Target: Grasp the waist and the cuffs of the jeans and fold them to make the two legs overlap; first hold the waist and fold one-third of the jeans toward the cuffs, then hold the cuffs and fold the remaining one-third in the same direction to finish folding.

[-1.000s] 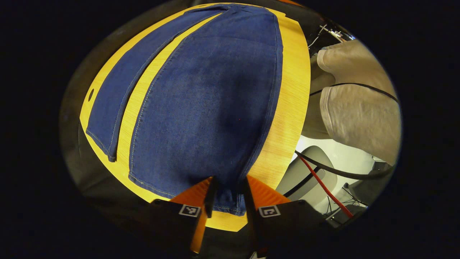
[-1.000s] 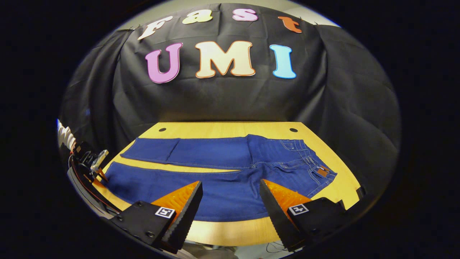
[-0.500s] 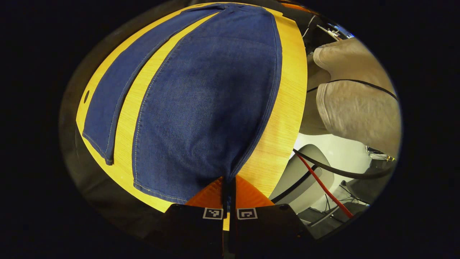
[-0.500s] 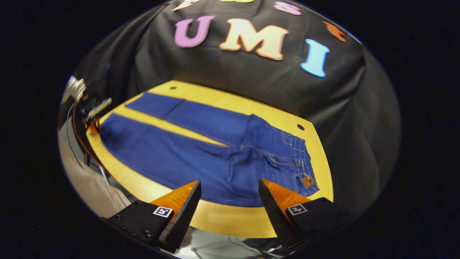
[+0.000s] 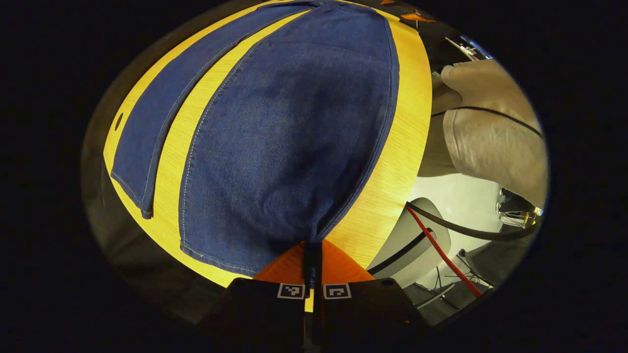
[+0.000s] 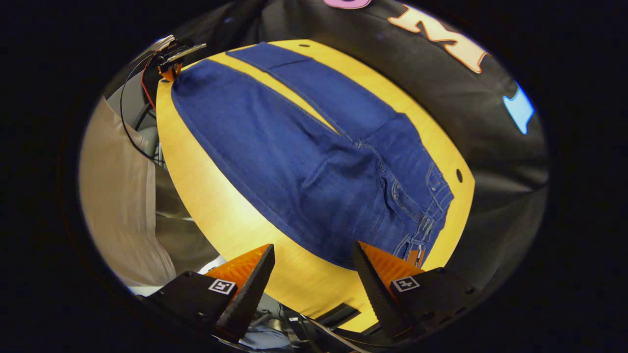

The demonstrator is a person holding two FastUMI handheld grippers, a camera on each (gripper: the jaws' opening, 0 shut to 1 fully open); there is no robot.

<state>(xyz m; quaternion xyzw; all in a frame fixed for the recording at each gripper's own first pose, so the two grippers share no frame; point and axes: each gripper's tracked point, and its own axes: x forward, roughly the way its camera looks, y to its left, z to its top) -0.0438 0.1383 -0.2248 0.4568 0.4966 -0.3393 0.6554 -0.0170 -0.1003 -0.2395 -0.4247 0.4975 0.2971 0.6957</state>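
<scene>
Two legs of the blue denim jeans (image 5: 289, 127) lie spread on my yellow wooden counter (image 5: 392, 162); my left gripper (image 5: 312, 255) pinches the near cuff, hiding its corner. My right gripper (image 6: 314, 274) hangs agape near the waist.

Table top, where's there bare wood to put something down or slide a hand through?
Bare table runs along the near edge beside the jeans, and a thin strip lies between the two legs. The waist end is crowded: the right gripper hovers open there; the left gripper pinches the near cuff.
</scene>
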